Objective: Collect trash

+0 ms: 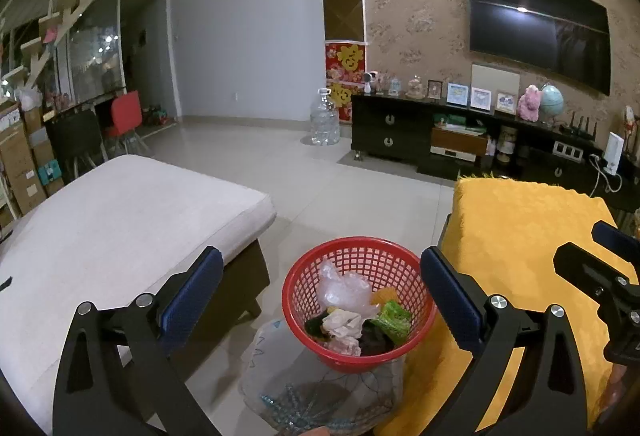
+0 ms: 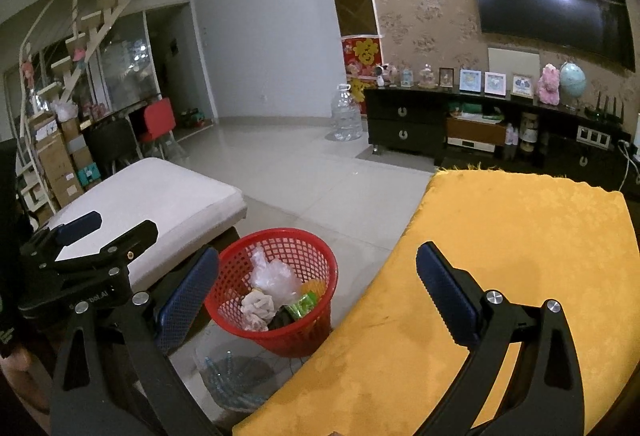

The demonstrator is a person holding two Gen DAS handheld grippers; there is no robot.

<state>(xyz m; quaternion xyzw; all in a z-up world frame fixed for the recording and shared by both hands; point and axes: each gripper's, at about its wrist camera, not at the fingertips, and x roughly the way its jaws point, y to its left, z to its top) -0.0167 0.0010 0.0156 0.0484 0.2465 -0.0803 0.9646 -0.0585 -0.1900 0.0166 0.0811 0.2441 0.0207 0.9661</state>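
Holding nothing, both grippers, left (image 1: 322, 286) and right (image 2: 318, 278), spread jaws wide above the trash-filled red basket (image 1: 304, 268) on the floor.

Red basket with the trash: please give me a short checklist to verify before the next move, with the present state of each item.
1. Red basket stands upright on the floor: ok.
2. Trash inside it, a clear plastic bag, a green wrapper and white crumpled paper, lies below the rim: ok.
3. Left tongs open, nothing between them: ok.
4. Right tongs open, nothing between them: ok.
5. Yellow cloth beside the basket free of trash: ok on the part in view.
6. Clear plastic sheet on the floor in front of the basket, trash or not: cannot tell.
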